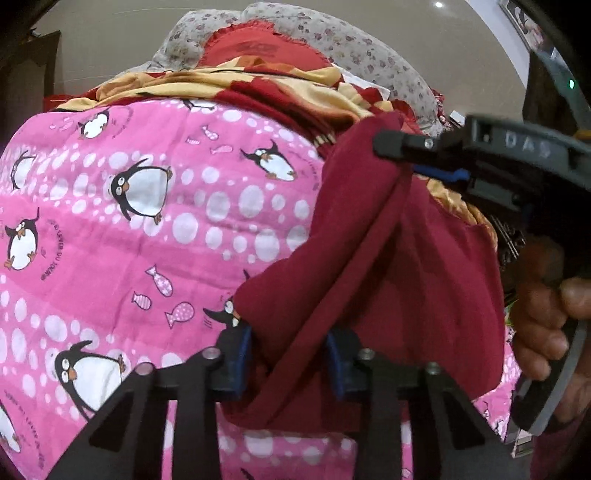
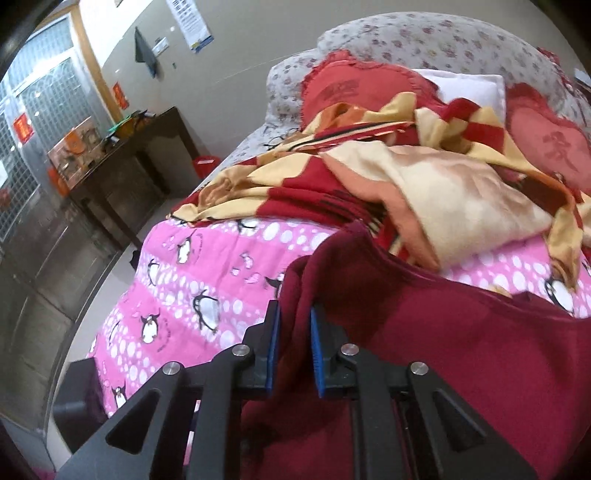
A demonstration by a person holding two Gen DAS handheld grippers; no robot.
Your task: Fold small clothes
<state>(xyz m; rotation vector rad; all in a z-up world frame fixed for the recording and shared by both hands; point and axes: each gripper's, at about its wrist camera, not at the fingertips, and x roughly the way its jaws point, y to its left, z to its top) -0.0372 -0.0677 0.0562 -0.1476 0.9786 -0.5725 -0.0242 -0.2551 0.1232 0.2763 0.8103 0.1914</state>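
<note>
Maroon knit fabric, a small garment (image 1: 388,266), is held up between both grippers above a pink penguin-print quilt (image 1: 147,221) spread over the bed.

Left gripper (image 1: 291,354): seen from its own wrist camera, its two blue-padded fingers (image 1: 242,354) stand a little apart with a bunched edge of the garment filling the space between them; the cloth is clamped there and rises up and to the right.

Right gripper (image 1: 410,157): in the left wrist view it enters from the right, with the person's hand (image 1: 543,314) wrapped around its handle, and its black tip pinches the upper corner of the garment. In its own view the right gripper (image 2: 293,350) shows blue pads (image 2: 317,354) pressed on either side of a vertical fold of the maroon cloth (image 2: 443,350), which spreads away to the right and drapes downward.

Background: a red-and-cream checked blanket (image 2: 332,184) lies crumpled beyond the quilt, just past the garment. Behind it sit red frilled cushions (image 2: 354,92), a white pillow (image 2: 472,88) and a floral grey pillow (image 2: 424,37). A dark wooden side table (image 2: 140,158) stands beside the bed on the left, near a barred window (image 2: 33,103); papers (image 2: 194,22) hang on the wall.
</note>
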